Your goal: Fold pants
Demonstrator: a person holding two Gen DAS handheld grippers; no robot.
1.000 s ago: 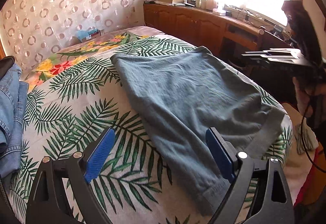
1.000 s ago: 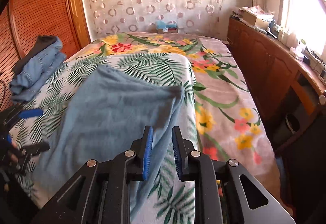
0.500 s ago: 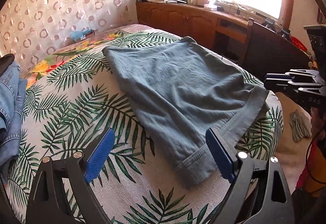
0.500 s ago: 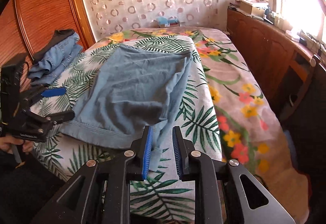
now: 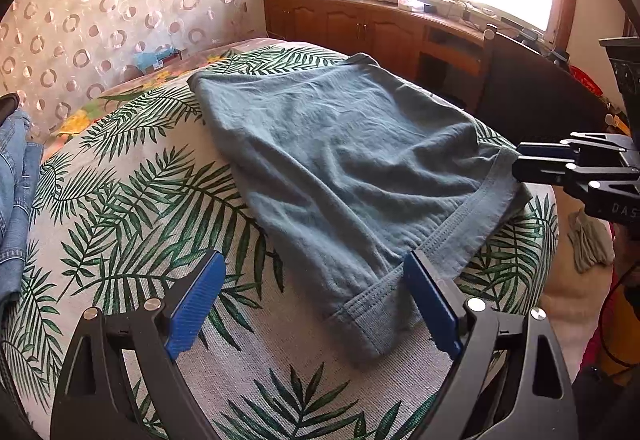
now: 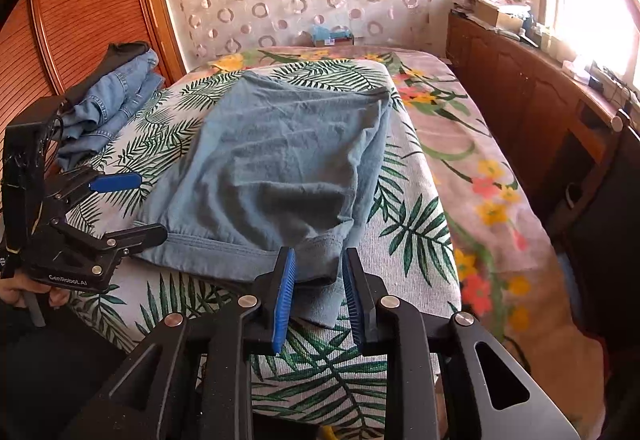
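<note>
- Faded blue cotton pants point(image 6: 276, 160) — folded, lying flat on the palm-leaf-print bed cover point(image 6: 416, 240), hem end at the near edge, where both tools can reach it.
- Right tongs point(image 6: 318, 292) — jaws have just been opening; the near hem corner sits loosely between them, apparently let go.
- Left tongs point(image 5: 316, 304) — wide open, nothing gripped, poised over the near-left hem.
- Stacked denim jeans point(image 6: 116, 100) — far left, set aside.

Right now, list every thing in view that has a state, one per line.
Blue-grey cotton pants: folded over, lying flat on the palm-leaf bedspread, hem corner between the right claw's pads.
Right claw: jaws just been opening, pads off the cloth.
Left claw: wide open, over the near hem corner, holding nothing.
Denim jeans stack: folded, piled at the bed's edge.
</note>
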